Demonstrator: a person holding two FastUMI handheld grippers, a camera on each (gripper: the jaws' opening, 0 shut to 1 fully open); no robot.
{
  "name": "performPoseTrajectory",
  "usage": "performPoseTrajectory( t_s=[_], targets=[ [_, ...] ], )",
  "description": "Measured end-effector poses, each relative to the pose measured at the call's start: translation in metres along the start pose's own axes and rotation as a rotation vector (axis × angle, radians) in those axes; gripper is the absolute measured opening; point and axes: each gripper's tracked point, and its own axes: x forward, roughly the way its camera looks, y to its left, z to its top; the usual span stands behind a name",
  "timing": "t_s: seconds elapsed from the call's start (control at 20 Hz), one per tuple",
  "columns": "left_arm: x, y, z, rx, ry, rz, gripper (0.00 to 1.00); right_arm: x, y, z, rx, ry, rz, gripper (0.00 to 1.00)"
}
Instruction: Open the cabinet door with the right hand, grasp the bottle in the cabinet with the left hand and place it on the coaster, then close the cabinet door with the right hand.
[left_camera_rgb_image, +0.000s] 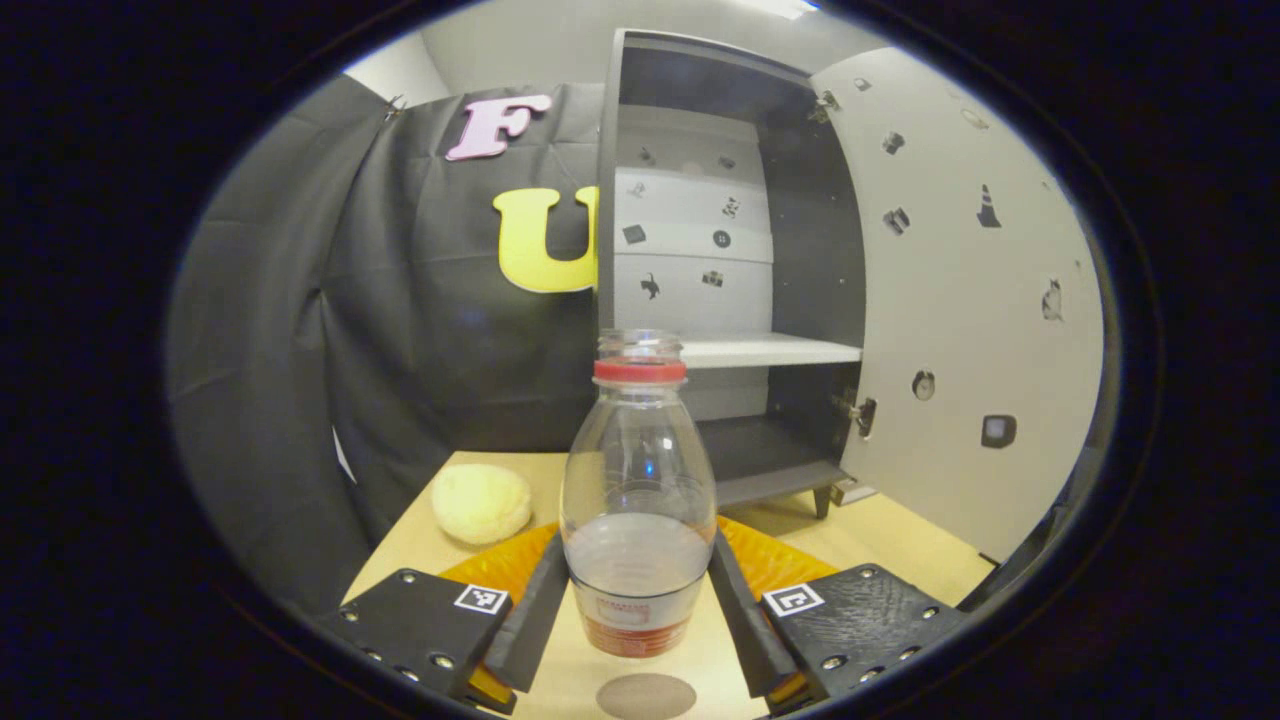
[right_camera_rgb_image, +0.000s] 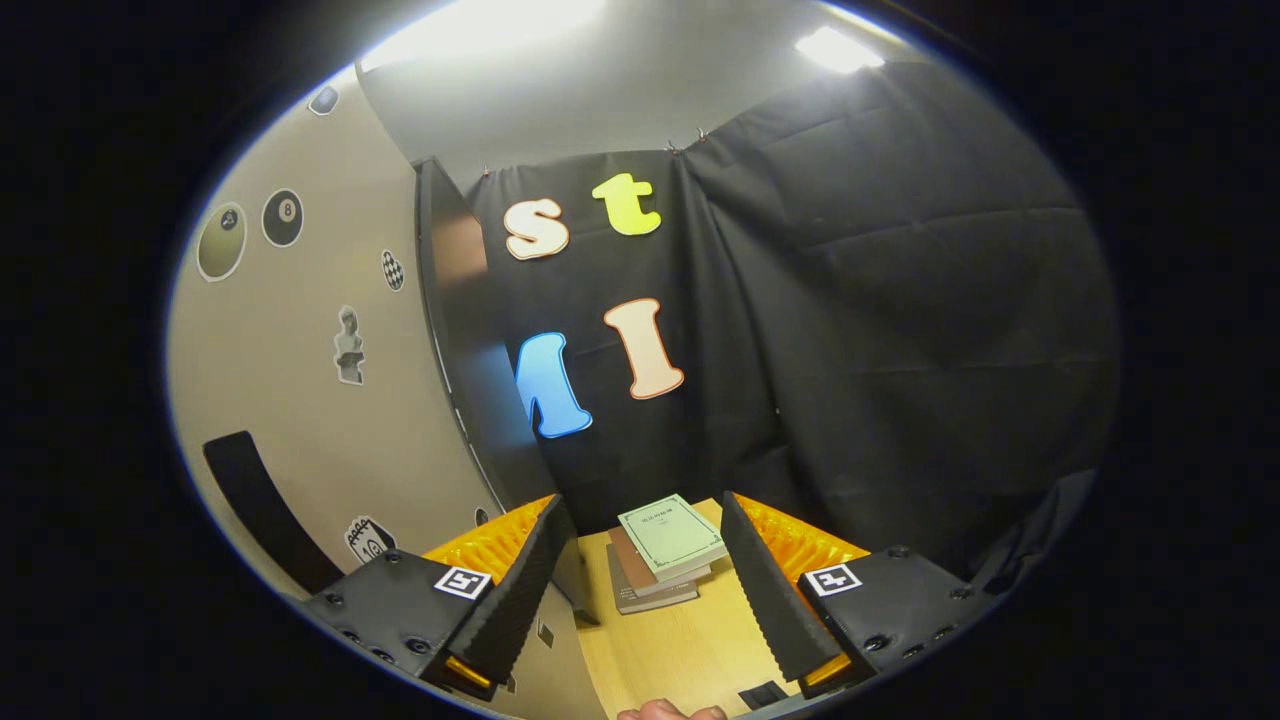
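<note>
At lower centre the left gripper (left_camera_rgb_image: 638, 610) pinches the clear bottle (left_camera_rgb_image: 636, 500) above the coaster (left_camera_rgb_image: 645, 695) for placing, while the right gripper (right_camera_rgb_image: 640, 590) waits spread beside the open cabinet door (right_camera_rgb_image: 330, 400).

I saw a light wooden table (left_camera_rgb_image: 890, 545) carrying the cabinet (left_camera_rgb_image: 775, 480) on short legs, a yellow sponge (left_camera_rgb_image: 481, 503), and a round grey coaster (left_camera_rgb_image: 646, 695). In the right gripper view, a stack of books (right_camera_rgb_image: 665, 555) lay on it.

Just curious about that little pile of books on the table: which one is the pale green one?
The top book. Its cover is pale green, while the books beneath it are brownish. The stack lies beyond the open right claw.
</note>
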Motion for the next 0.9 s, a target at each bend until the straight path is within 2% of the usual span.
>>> performPoseTrajectory(
  t_s=[0.1, 0.15, 0.3, 0.35, 0.55, 0.8, 0.85, 0.9],
  targets=[
    [-0.011, -0.002, -0.027, 0.027, 0.003, 0.016, 0.77, -0.006, 0.013, -0.011, 0.005, 0.027, 0.033, 0.98],
    [-0.015, -0.004, -0.043, 0.026, 0.012, 0.023, 0.75, -0.009, 0.015, -0.014, -0.002, 0.033, 0.035, 0.98],
    [-0.025, -0.005, -0.085, 0.006, 0.034, 0.044, 0.80, -0.017, 0.011, -0.018, -0.022, 0.033, 0.006, 0.98],
    [-0.026, -0.006, -0.096, 0.006, 0.038, 0.047, 0.75, -0.018, 0.010, -0.019, -0.010, 0.035, 0.000, 0.98],
    [-0.023, -0.009, -0.119, 0.029, 0.015, 0.063, 0.75, -0.021, -0.004, -0.015, 0.018, 0.024, -0.041, 0.98],
    [-0.014, -0.010, -0.138, 0.004, -0.003, 0.081, 0.75, -0.024, -0.007, -0.022, 0.006, 0.050, -0.066, 0.98],
    [-0.015, -0.010, -0.142, -0.015, -0.005, 0.081, 0.77, -0.024, -0.004, -0.022, -0.001, 0.052, -0.064, 0.98],
    [-0.015, -0.012, -0.145, -0.033, -0.004, 0.083, 0.75, -0.025, -0.001, -0.023, -0.010, 0.053, -0.063, 0.98]
  ],
)
